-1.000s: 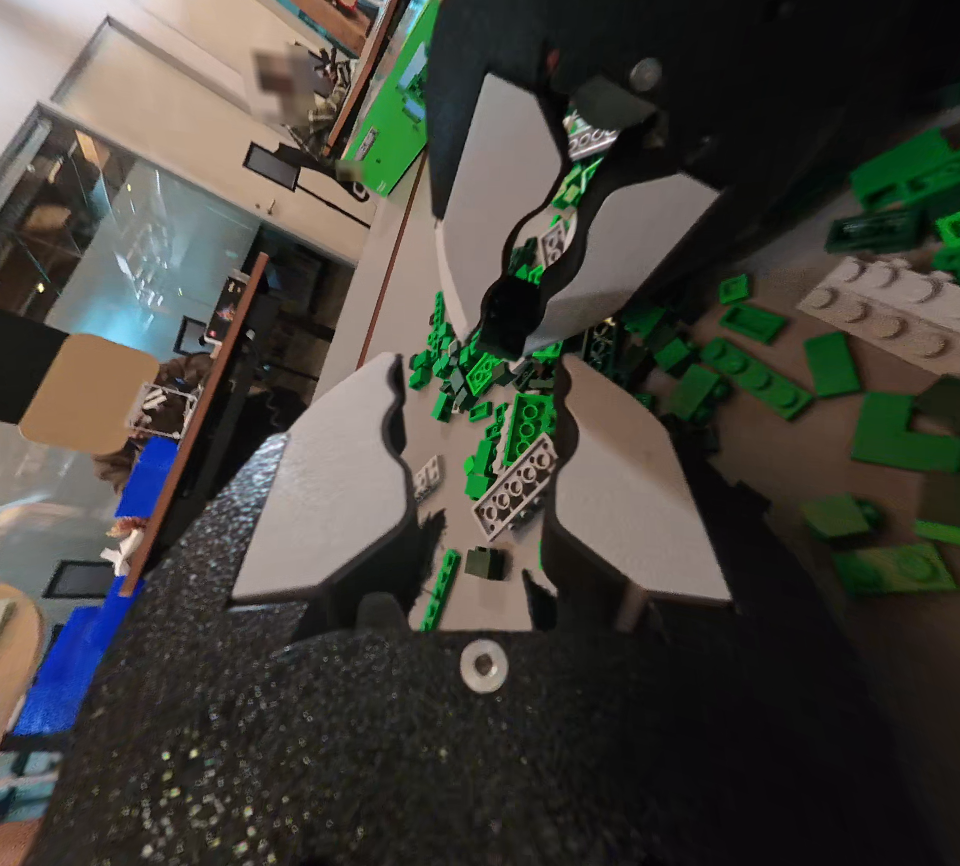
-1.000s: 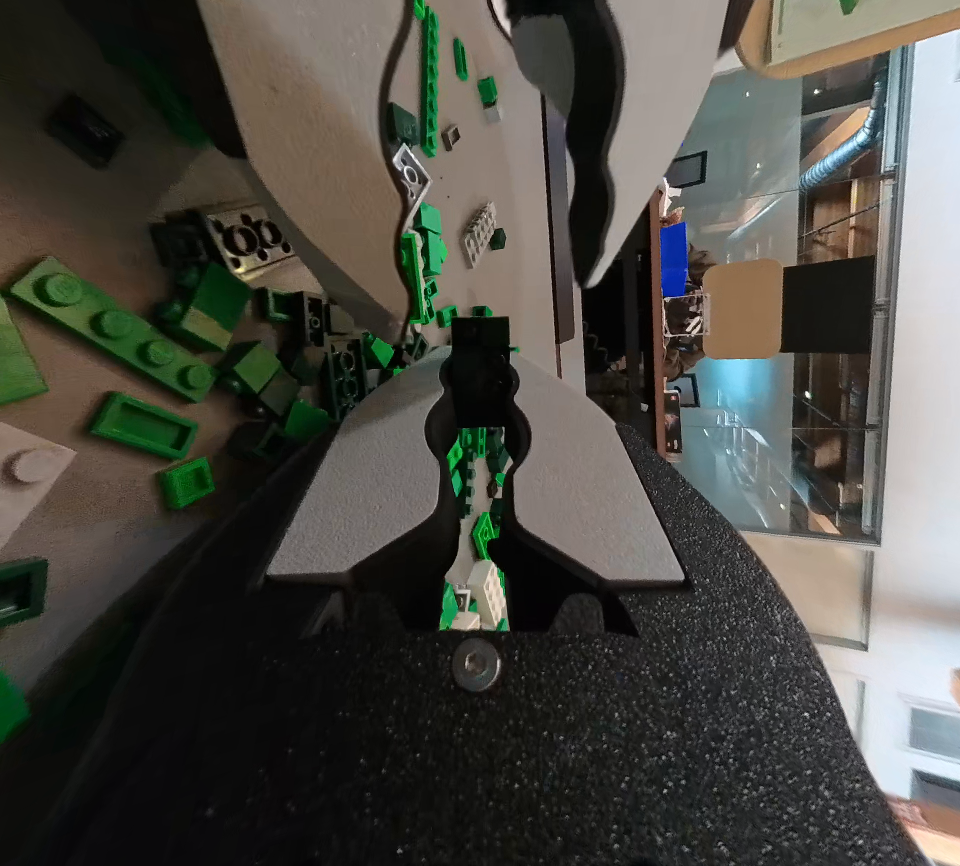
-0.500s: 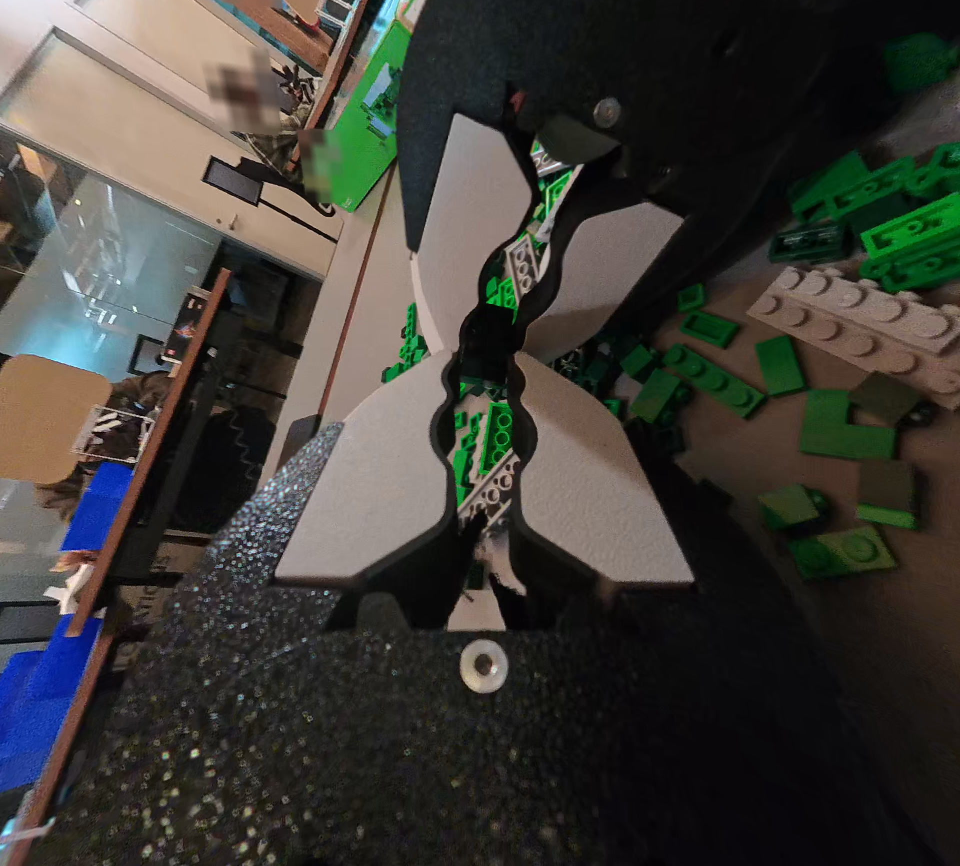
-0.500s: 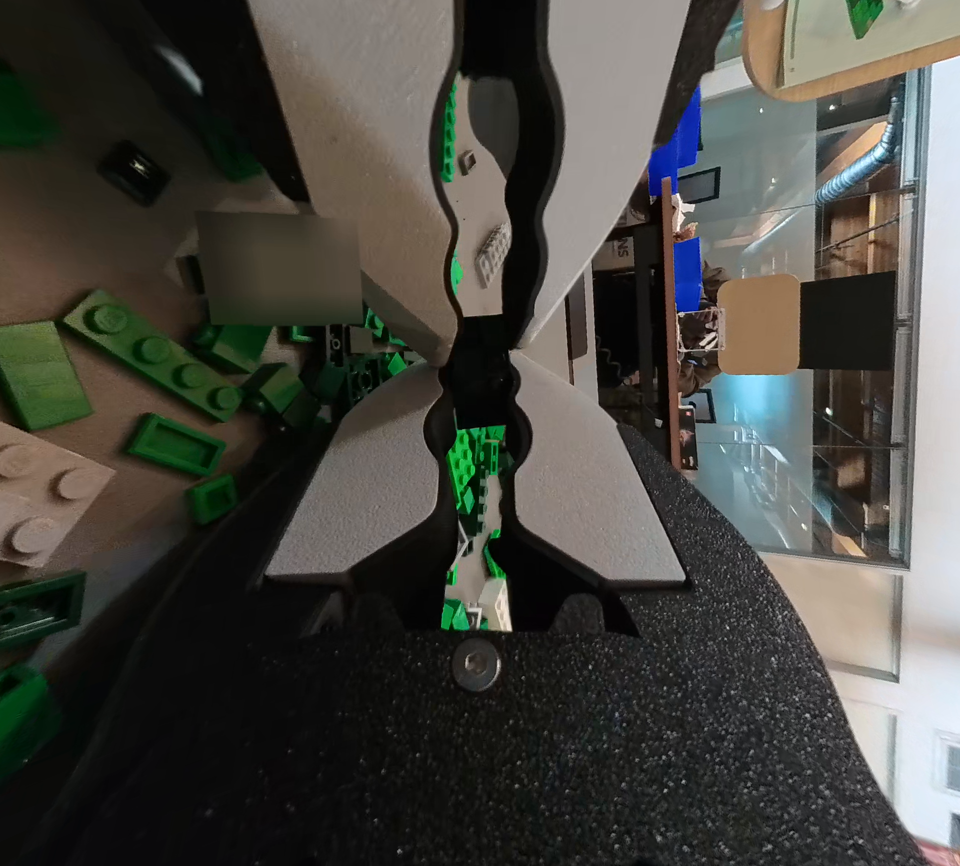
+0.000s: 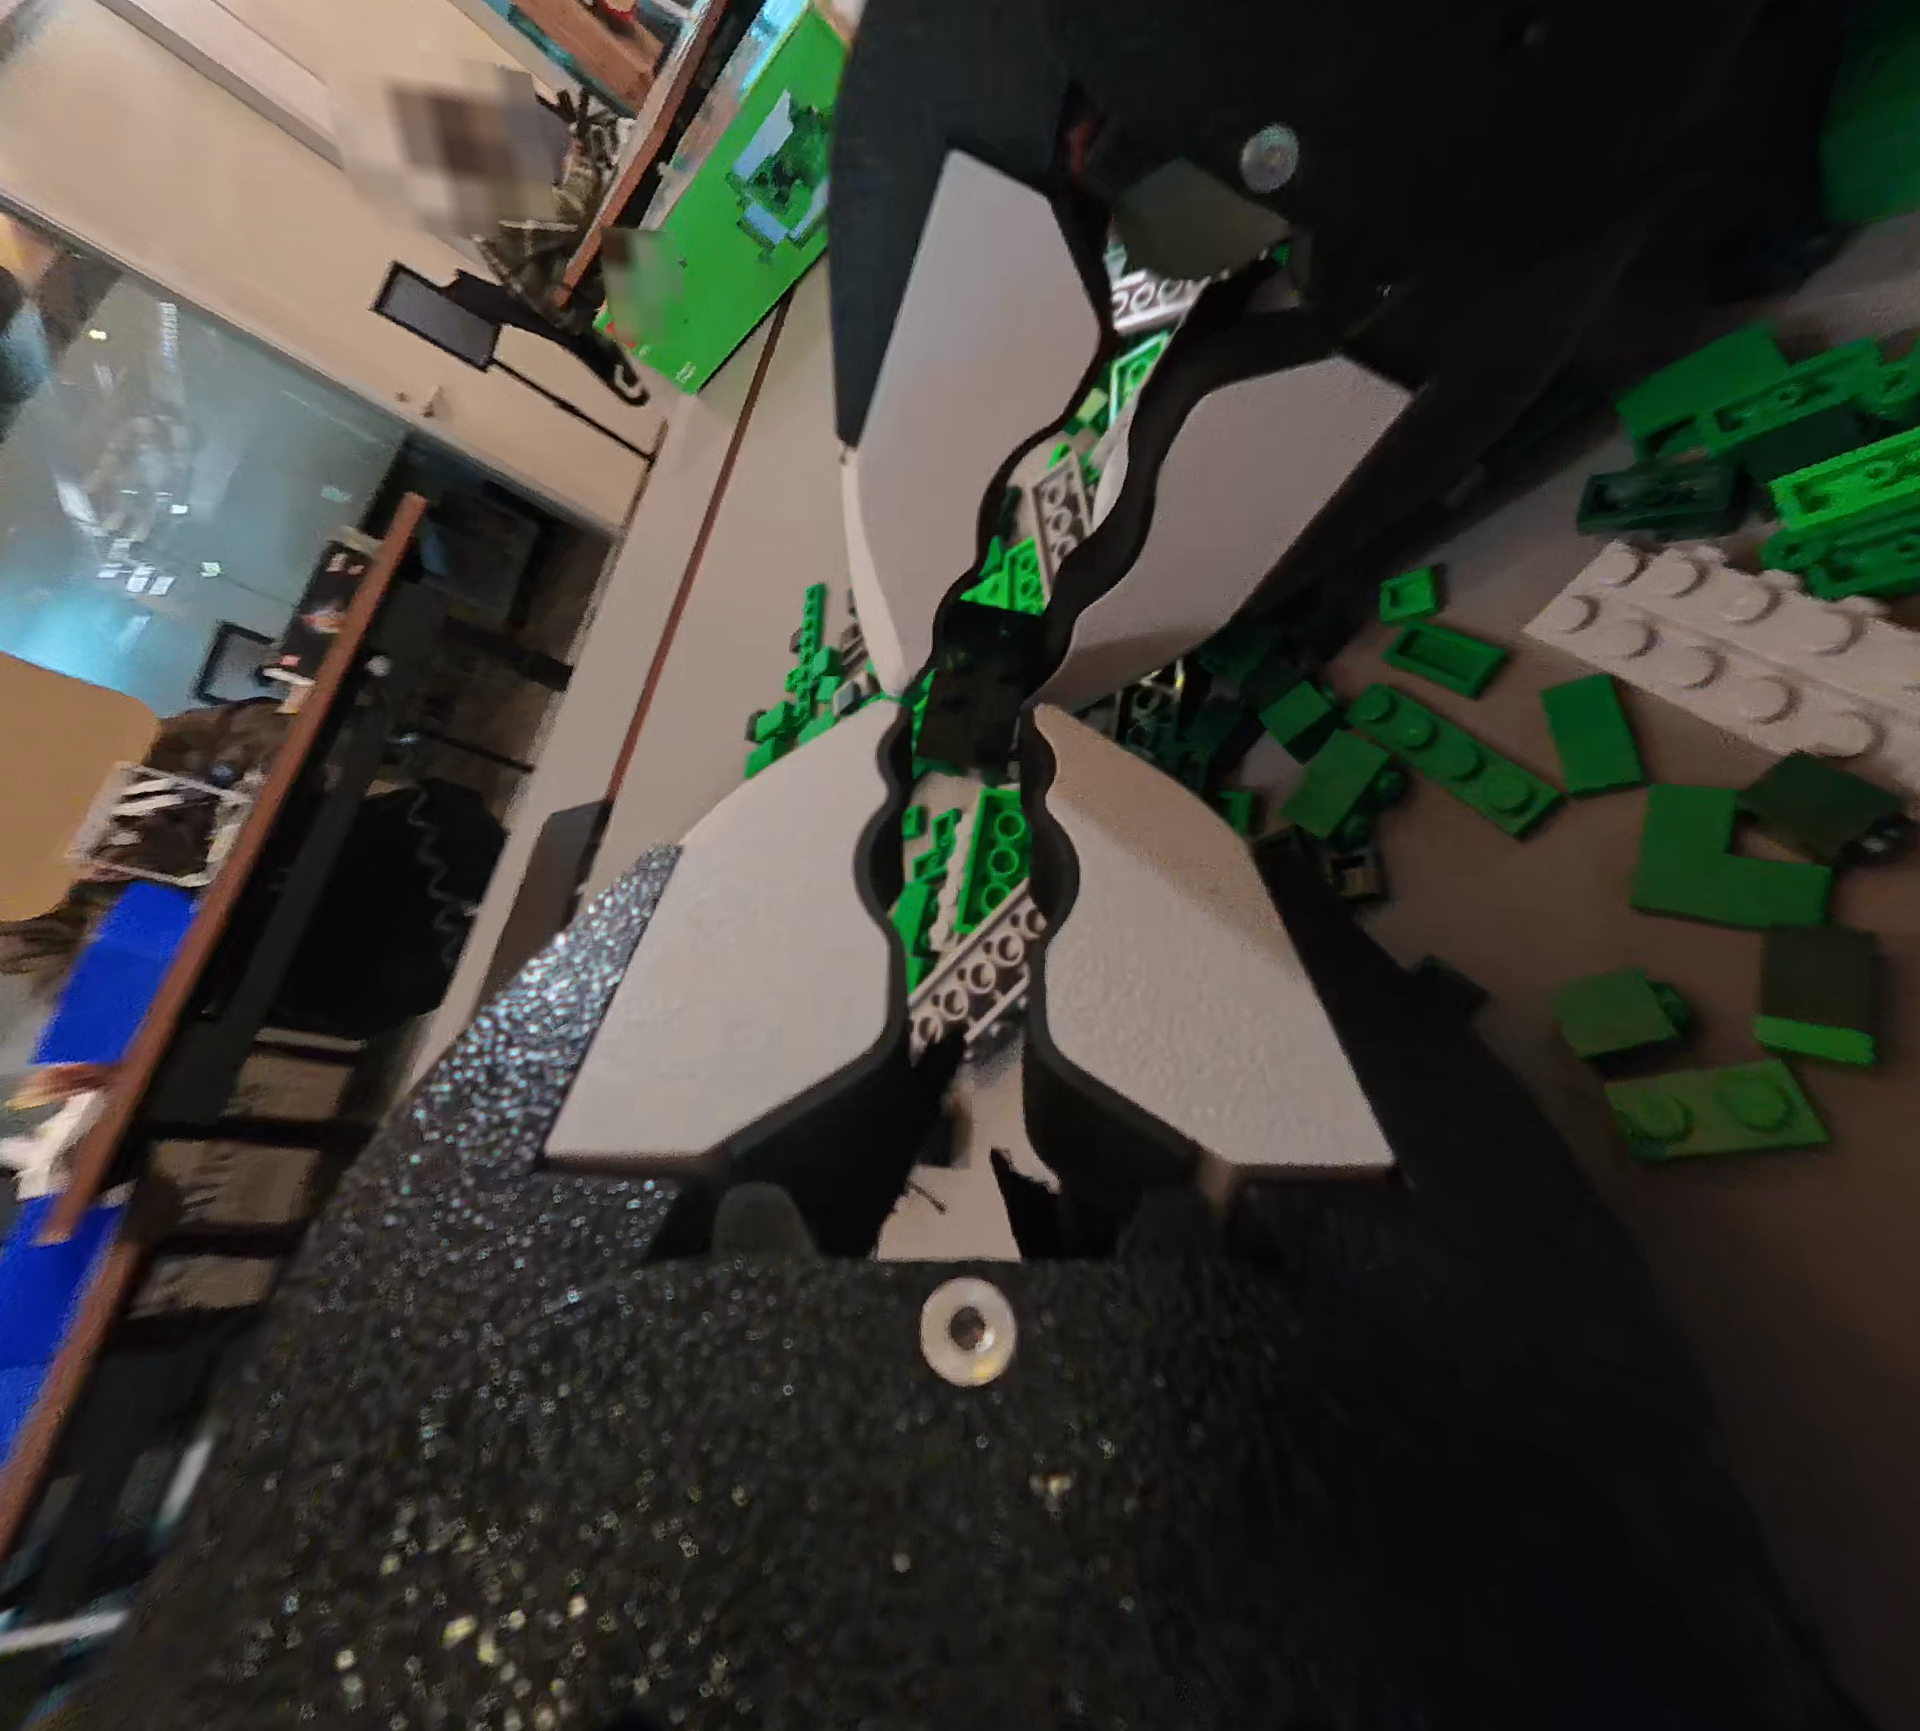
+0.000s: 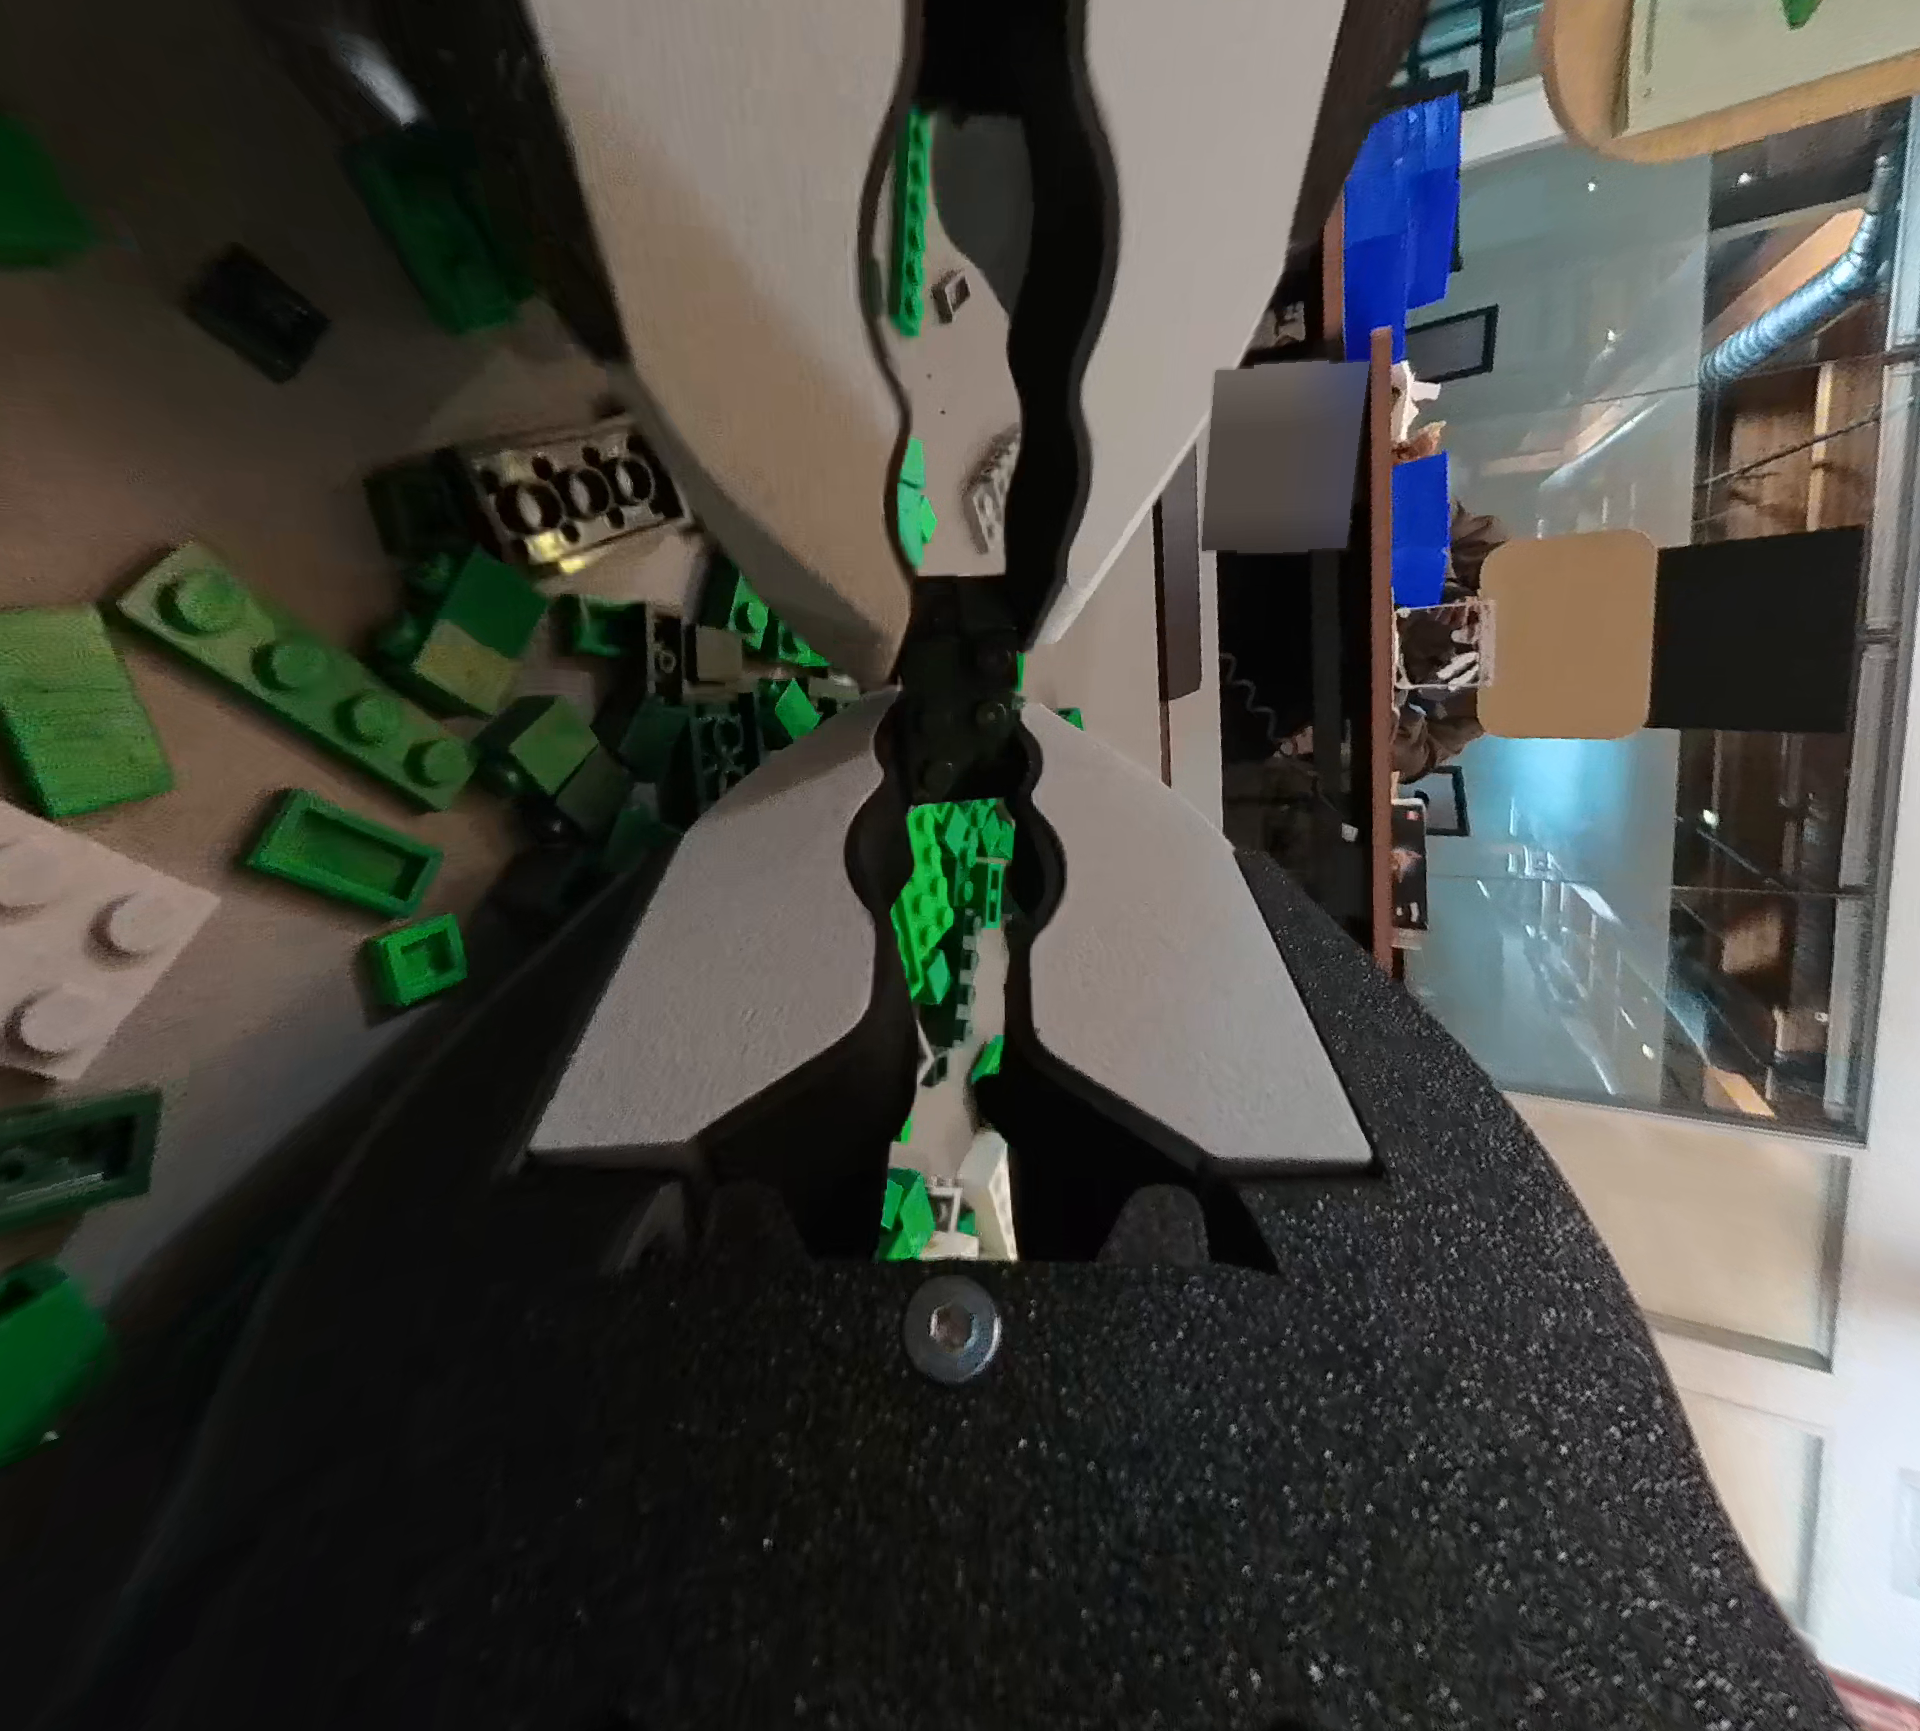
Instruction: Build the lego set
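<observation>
Both grippers meet tip to tip above the table, held sideways. My right gripper [image 6: 961,720] is shut on a small dark brick piece [image 6: 961,684] with studs showing. My left gripper [image 5: 966,731] is shut on the same dark piece [image 5: 977,684] from the opposite end. In the left wrist view the right gripper [image 5: 1003,632] comes in from above; in the right wrist view the left gripper [image 6: 971,601] does the same. A pile of loose green bricks [image 5: 1340,767] lies on the table below them. Whether the dark piece is one brick or two joined, I cannot tell.
A long grey studded plate [image 5: 1725,653] and a green L-shaped plate [image 5: 1704,871] lie to the right. A green four-stud plate [image 6: 301,673] and a grey brick turned upside down [image 6: 582,486] lie nearby. The table edge [image 5: 675,642] runs along the far side, with a green box [image 5: 748,227] beyond. My two grippers' fingertips are within a few centimetres of each other.
My left gripper was open one second ago; it has moved up to the right gripper's tips and closed on the dark piece. The right gripper stayed shut on it.
</observation>
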The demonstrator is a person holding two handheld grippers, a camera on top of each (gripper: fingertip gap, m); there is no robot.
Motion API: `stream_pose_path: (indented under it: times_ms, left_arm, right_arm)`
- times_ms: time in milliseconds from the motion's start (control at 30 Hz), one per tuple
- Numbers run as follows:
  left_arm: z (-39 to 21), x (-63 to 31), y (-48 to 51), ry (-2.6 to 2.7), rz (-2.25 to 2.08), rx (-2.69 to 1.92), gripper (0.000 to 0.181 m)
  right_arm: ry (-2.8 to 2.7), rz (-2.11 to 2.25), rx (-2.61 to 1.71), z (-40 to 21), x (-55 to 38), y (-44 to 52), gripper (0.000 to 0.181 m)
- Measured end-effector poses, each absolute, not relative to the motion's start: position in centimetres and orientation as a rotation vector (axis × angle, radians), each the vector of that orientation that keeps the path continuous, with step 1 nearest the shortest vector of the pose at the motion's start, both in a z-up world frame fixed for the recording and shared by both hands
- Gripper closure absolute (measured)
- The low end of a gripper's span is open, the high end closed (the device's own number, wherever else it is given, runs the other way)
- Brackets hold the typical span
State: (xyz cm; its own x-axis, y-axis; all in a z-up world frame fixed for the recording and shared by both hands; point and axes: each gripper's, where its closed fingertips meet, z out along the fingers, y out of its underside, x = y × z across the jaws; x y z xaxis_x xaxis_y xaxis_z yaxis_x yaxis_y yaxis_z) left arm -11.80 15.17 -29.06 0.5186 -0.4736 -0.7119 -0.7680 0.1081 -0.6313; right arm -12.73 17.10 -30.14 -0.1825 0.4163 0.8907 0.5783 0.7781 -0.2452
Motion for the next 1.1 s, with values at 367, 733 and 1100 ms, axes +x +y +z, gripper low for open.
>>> stream_pose_path:
  times_ms: [367, 733, 1100]
  left_arm:
    - [-28.5, -11.8, 14.6, 1.011, -0.008, -1.626, 0.164]
    - [-27.7, -11.8, 14.0, 0.913, -0.308, -1.676, 0.164]
    - [-24.5, -14.7, 15.4, 0.719, 0.020, -1.514, 0.164]
  right_arm:
    - [-1.744, -0.315, -0.591, -28.6, -13.2, 16.8, 0.170]
    - [-1.674, -0.255, -0.567, -27.5, -13.9, 16.6, 0.174]
    - [-1.206, 1.260, -1.425, -23.6, -12.3, 16.9, 0.161]
